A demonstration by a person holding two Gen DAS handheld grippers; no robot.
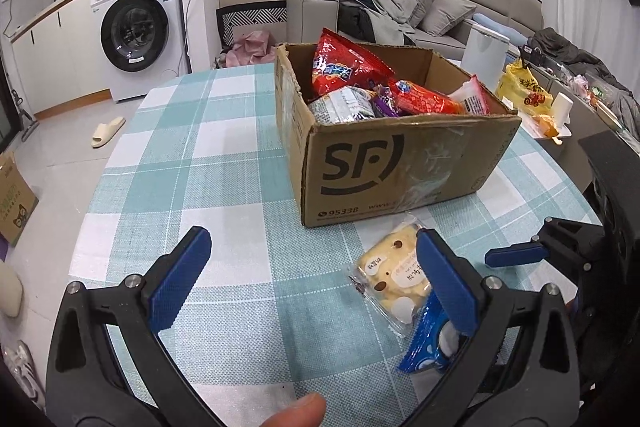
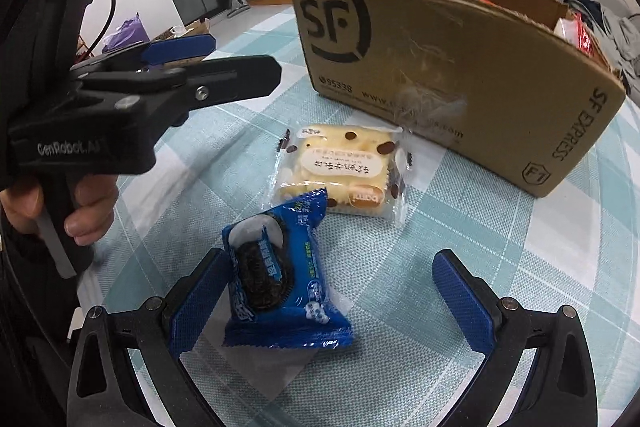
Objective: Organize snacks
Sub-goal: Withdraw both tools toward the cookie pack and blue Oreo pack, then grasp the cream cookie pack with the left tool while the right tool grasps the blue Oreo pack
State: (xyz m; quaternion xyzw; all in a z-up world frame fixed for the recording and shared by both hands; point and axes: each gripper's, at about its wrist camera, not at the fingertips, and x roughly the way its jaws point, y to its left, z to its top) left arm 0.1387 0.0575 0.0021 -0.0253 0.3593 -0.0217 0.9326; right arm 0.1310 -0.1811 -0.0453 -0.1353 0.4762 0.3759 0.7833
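Observation:
An open SF cardboard box (image 1: pixel 400 163) (image 2: pixel 440 39) stands on the checked tablecloth with several snack bags in it, a red bag (image 1: pixel 344 67) tallest. In front of it lie a yellow cake pack (image 1: pixel 394 275) (image 2: pixel 340 167) and a blue cookie pack (image 1: pixel 426 341) (image 2: pixel 276 279). My right gripper (image 2: pixel 332 299) is open around the blue pack, which is tilted up against the left pad (image 2: pixel 196 307). My left gripper (image 1: pixel 316 279) is open over bare cloth, left of both packs, its right finger overlapping them in view. A hand (image 2: pixel 88 211) holds it.
The round table's edge (image 1: pixel 104 163) curves off left over the floor, where a slipper (image 1: pixel 108 131) lies. Behind the box are a yellow bag (image 1: pixel 524 91) and a white canister (image 1: pixel 484 51). A washing machine (image 1: pixel 132 31) and a cluttered sofa (image 1: pixel 400 3) stand beyond.

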